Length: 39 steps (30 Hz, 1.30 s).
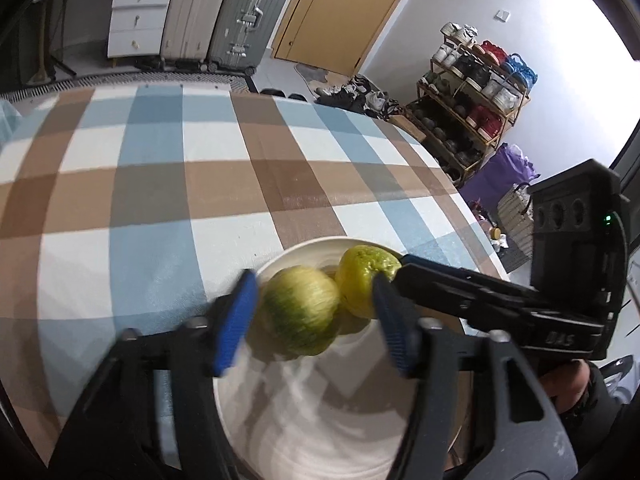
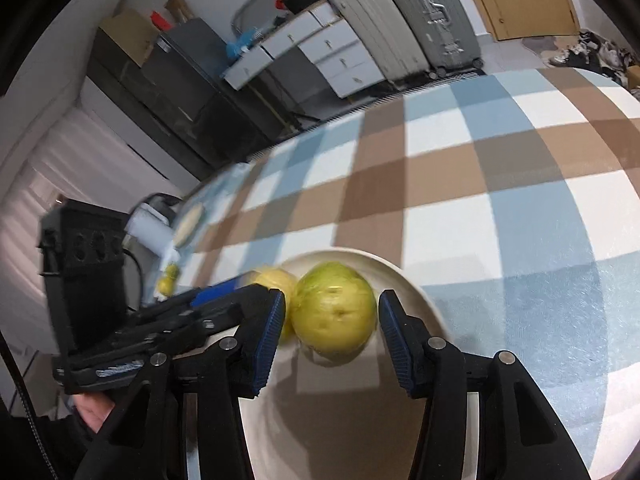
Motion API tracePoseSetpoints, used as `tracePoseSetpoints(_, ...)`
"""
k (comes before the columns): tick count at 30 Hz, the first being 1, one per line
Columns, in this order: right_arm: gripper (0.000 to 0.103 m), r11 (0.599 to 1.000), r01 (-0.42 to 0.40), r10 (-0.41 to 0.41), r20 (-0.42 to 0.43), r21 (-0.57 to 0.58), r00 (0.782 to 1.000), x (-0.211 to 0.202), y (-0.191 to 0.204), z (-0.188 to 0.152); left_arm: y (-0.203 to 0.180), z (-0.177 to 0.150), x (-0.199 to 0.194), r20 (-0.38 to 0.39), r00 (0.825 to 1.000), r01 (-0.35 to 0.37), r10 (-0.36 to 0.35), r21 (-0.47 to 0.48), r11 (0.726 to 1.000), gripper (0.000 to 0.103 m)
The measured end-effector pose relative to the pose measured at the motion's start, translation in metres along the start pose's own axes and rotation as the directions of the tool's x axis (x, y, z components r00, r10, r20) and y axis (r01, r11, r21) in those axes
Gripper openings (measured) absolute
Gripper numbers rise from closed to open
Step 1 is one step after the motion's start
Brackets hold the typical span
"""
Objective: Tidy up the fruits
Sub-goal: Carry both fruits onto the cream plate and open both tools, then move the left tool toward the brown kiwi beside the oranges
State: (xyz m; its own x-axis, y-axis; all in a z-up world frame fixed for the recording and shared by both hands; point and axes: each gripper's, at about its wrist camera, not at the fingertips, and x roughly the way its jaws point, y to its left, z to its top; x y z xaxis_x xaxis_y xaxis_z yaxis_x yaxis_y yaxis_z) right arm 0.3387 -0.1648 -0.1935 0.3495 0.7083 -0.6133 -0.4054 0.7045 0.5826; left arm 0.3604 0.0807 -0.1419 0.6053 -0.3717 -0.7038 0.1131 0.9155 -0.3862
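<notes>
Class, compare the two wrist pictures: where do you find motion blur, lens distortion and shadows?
Left wrist view: the streaked yellow-green round fruit and left claw are smeared, while the checked tablecloth's stripes bow from the fisheye. Right wrist view: the neighbouring yellow-green fruit is softly blurred, and the claw's shadows fall across the white round plate.

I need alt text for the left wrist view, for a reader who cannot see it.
Two round yellow-green fruits lie side by side on a white round plate on a blue, brown and white checked tablecloth. The open left gripper brackets the nearer fruit; the right gripper reaches toward the farther one.
</notes>
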Motion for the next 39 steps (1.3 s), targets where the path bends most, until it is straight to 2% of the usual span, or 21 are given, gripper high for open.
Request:
tracePoseSetpoints(1,0.062,1.000,0.005,-0.005,0.013,-0.006,1.000,-0.004,0.002,0.000,-0.003,-0.001,-0.006,0.017,1.000,-0.002,0.002,0.006,1.000,0.069)
tracePoseSetpoints(5,0.065,1.000,0.007,-0.006,0.061,-0.010,0.998,-0.027,0.009,-0.001,-0.010,-0.002,-0.029,0.053,0.998,-0.018,0.017,0.023,1.000,0.075)
tracePoseSetpoints(8,0.080,1.000,-0.002,0.005,0.105,-0.026,0.994,-0.051,0.019,-0.005,-0.015,-0.006,-0.051,0.082,0.996,-0.041,0.039,0.020,0.999,0.078)
tracePoseSetpoints(10,0.094,0.999,0.016,-0.010,0.134,-0.047,0.991,-0.067,0.029,-0.008,-0.020,-0.010,-0.069,0.109,0.991,-0.086,0.082,0.024,0.996,0.084)
tracePoseSetpoints(13,0.099,0.998,0.018,-0.007,0.167,-0.067,0.986,-0.090,0.042,-0.016,-0.031,-0.021,-0.093,0.141,0.982,-0.132,0.126,0.039,0.990,0.085)
tracePoseSetpoints(14,0.100,0.997,0.026,-0.013,0.184,-0.069,0.983,-0.099,0.046,-0.020,-0.035,-0.025,-0.100,0.145,0.980,-0.141,0.133,0.042,0.989,0.086)
tracePoseSetpoints(18,0.101,0.996,0.042,-0.024,0.224,-0.075,0.974,-0.126,0.060,-0.037,-0.050,-0.042,-0.130,0.177,0.973,-0.157,0.146,0.052,0.986,0.102)
tracePoseSetpoints(21,0.102,0.994,0.060,-0.036,0.255,-0.087,0.966,-0.144,0.072,-0.055,-0.067,-0.057,-0.156,0.219,0.963,-0.180,0.159,0.077,0.981,0.102)
tracePoseSetpoints(26,0.103,0.992,0.083,-0.052,0.296,-0.093,0.954,-0.169,0.086,-0.081,-0.089,-0.080,-0.185,0.237,0.958,-0.187,0.159,0.103,0.977,0.102)
tracePoseSetpoints(35,0.103,0.979,0.148,-0.090,0.347,-0.143,0.933,-0.203,0.106,-0.129,-0.113,-0.124,-0.217,0.238,0.961,-0.169,0.139,0.110,0.979,0.102)
tracePoseSetpoints(39,0.103,0.965,0.201,-0.132,0.354,-0.167,0.926,-0.207,0.111,-0.152,-0.117,-0.150,-0.215,0.198,0.972,-0.147,0.125,0.103,0.984,0.102)
